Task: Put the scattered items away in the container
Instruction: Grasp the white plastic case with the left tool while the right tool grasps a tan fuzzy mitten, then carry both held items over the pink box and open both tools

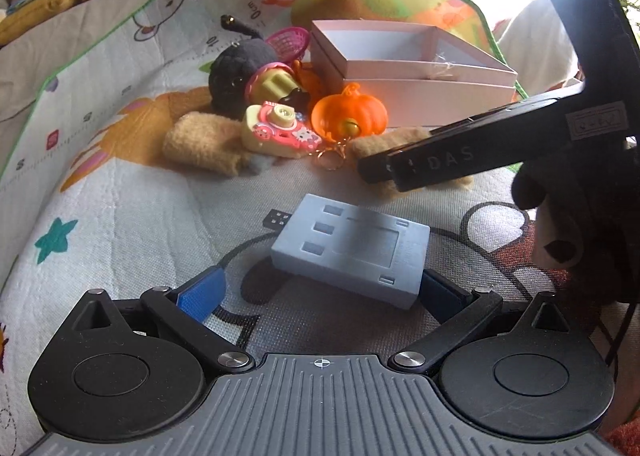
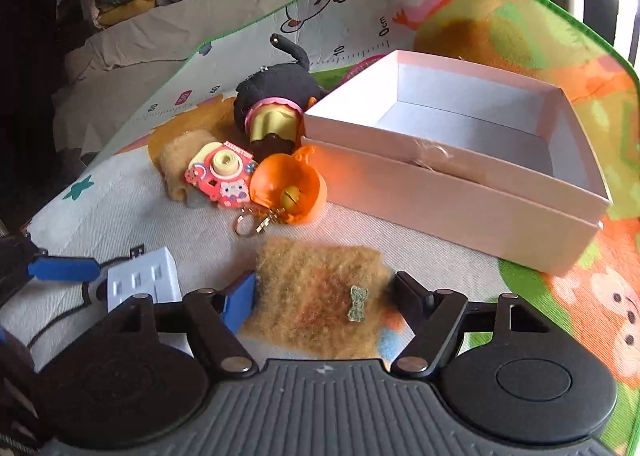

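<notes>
Left wrist view: the left gripper (image 1: pixel 320 288) has its blue fingers spread wide around the grey block (image 1: pixel 350 250), bracketing it for a pick without squeezing. Beyond, the white box (image 1: pixel 412 67) waits empty.

Right wrist view: the right gripper (image 2: pixel 322 296) likewise straddles the fuzzy tan pouch (image 2: pixel 320 296), jaws apart, apparently not yet pinching. The toy camera (image 2: pixel 222 173) and orange pumpkin (image 2: pixel 288 185) lie just beside the box.

One white box (image 2: pixel 460 191), two tan fuzzy pieces (image 2: pixel 320 296), one pumpkin (image 2: pixel 288 187), one toy camera (image 2: pixel 222 175), one grey block (image 1: pixel 348 252).
</notes>
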`<state>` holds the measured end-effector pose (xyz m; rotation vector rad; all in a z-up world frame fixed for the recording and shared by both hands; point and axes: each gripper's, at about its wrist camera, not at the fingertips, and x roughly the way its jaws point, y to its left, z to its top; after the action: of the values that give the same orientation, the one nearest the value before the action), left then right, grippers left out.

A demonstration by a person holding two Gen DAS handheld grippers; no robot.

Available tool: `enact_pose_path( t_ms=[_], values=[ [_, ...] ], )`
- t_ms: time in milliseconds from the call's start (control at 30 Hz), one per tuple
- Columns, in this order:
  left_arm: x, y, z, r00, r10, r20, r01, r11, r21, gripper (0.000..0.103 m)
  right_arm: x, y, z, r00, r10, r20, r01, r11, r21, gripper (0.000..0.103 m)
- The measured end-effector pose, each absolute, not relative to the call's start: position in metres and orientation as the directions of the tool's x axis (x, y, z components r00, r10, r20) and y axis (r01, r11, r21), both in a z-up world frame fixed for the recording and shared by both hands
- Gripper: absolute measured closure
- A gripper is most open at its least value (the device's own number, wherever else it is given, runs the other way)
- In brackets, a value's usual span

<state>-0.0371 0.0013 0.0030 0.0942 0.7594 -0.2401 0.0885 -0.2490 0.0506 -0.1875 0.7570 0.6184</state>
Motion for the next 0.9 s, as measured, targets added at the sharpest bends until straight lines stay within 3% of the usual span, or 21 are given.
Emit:
enact_pose_path(
  t_ms=[200, 267, 567, 667, 900],
  values=[
    [-0.037, 0.001, 0.004, 0.702, -0.198, -0.684, 0.265, 0.964, -0.007, 0.000, 0.045, -0.300, 0.050, 0.588, 0.437, -0.680, -0.557, 0.829, 0.051, 0.027],
    [-0.037, -0.001, 0.007, 0.704, -0.242, -0.668, 0.300, 0.953, -0.029, 0.000, 0.037, -0.309, 0.048, 0.604, 0.435, -0.668, -0.543, 0.838, 0.055, 0.022],
    [-0.026, -0.018, 0.007, 0.729, -0.212, -0.651, 0.361, 0.927, 0.103, 0.000, 0.034, -0.305, 0.044, 0.615, 0.421, -0.667, -0.550, 0.835, 0.020, 0.011],
    [-0.024, -0.016, 0.007, 0.712, -0.260, -0.652, 0.451, 0.881, 0.141, 0.000, 0.033, -0.306, 0.044, 0.615, 0.423, -0.665, -0.550, 0.835, 0.023, 0.011],
    [-0.002, -0.004, 0.004, 0.629, -0.351, -0.693, 0.519, 0.854, 0.037, 0.000, 0.030, -0.307, 0.045, 0.611, 0.428, -0.666, -0.558, 0.830, 0.022, 0.012]
  ],
)
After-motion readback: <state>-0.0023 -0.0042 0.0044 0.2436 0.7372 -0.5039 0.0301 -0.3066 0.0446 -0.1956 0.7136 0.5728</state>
